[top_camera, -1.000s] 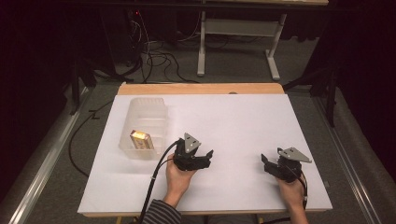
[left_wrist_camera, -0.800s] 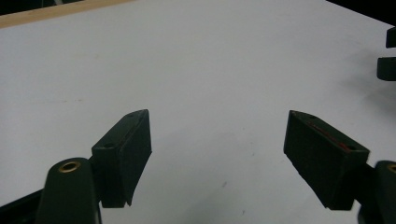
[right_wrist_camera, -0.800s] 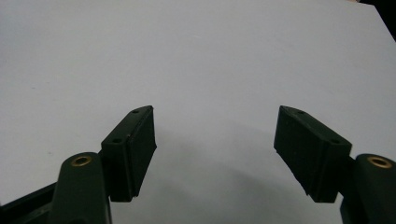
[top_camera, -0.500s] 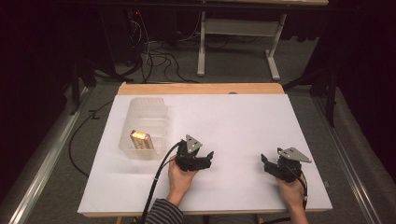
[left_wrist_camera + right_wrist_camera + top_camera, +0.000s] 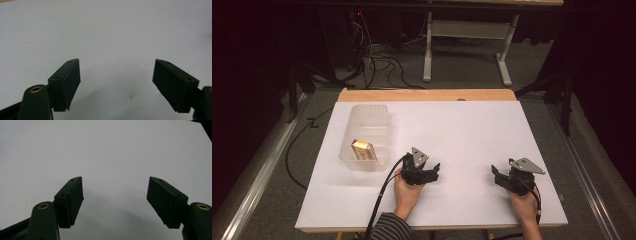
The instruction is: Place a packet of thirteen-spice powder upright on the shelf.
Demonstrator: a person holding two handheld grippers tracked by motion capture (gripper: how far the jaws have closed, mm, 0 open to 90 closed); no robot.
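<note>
Both tools sit low over the near half of the white worktop (image 5: 472, 125), and neither carries anything. The left tool (image 5: 432, 172) has its jaws spread with bare worktop between them, and they have just been opening a little wider; the left gripper view shows both black pads (image 5: 66, 82) clear of any load. The right tool (image 5: 497, 175) is spread too, hovering near the right front corner, also with plain white surface between its pads (image 5: 71, 200).

The thing to watch is the small yellow-lit packet (image 5: 362, 149), lying inside the clear plastic bin (image 5: 367, 115) at the left, just beside the left tool. If the packet is the next target, the left tool is the natural choice: it is nearest. Best approach, I'd say, is from above, over the near wall of the bin, jaws kept wide and lined across the packet's narrow sides. Closing early risks catching the thin bin wall or sliding the bin along the smooth sheet.
</note>
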